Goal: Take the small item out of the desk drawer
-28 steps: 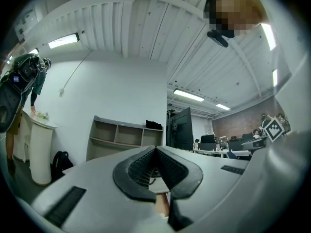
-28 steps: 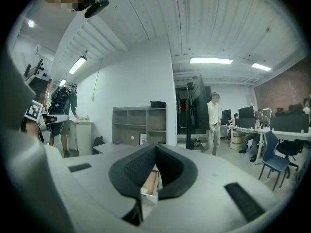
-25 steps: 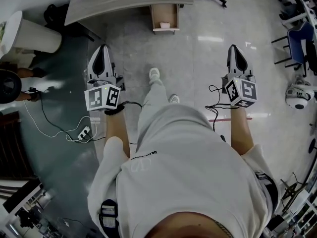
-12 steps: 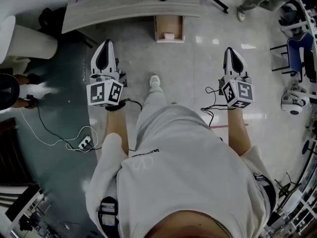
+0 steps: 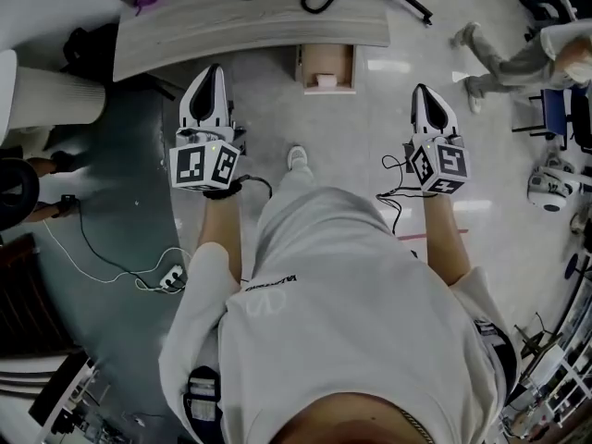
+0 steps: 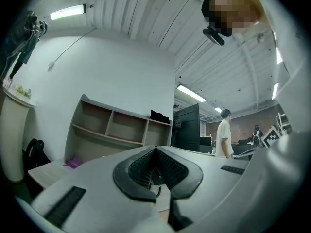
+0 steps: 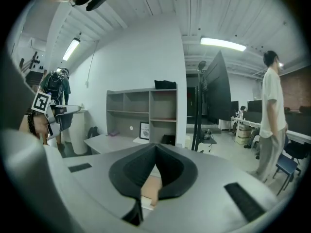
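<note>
Small item (image 5: 326,80) in open drawer (image 5: 326,60): whole overhead (sliver past right tongs (image 7: 155,146)).

Left tongs (image 5: 214,70), right tongs (image 5: 422,91) (both closed)

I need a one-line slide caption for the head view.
Person stands before a desk with open drawer; left gripper and right gripper both shut.

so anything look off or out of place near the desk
Only the drawer stands out: it is pulled open from the desk, a small white item lying in it. Nothing looks spilled or damaged.
</note>
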`<state>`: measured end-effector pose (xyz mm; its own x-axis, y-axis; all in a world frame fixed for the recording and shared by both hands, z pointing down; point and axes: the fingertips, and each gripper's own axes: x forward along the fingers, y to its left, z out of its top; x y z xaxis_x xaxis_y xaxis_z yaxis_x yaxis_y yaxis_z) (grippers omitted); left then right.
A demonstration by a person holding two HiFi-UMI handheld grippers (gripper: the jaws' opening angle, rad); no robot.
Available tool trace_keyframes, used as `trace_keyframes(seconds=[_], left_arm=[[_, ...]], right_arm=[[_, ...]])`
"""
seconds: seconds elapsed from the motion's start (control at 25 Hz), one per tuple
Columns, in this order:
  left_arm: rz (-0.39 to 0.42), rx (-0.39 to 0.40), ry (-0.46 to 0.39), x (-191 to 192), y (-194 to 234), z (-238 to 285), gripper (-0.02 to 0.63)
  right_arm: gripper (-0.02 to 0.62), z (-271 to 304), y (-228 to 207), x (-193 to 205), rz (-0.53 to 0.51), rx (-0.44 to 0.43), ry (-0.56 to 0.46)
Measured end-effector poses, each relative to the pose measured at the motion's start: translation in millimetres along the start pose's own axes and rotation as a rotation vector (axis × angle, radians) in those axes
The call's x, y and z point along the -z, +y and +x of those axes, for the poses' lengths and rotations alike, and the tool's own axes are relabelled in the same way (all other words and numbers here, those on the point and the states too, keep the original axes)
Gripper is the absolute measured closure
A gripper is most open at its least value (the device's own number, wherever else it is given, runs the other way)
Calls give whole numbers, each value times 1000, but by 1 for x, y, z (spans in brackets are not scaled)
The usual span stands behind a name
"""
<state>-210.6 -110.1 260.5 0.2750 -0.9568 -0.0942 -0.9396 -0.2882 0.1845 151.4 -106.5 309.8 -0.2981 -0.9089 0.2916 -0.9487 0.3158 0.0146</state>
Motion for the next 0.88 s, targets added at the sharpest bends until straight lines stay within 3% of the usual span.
trace_keyframes(seconds=[0.48,0.88], left_arm=[[-25,132,102,41,6,75,606],[-18,143,205,101,-24,96,606]], right_arm=[[595,74,16,21,20,-9,106],[595,104,7,52,22,-36,119]])
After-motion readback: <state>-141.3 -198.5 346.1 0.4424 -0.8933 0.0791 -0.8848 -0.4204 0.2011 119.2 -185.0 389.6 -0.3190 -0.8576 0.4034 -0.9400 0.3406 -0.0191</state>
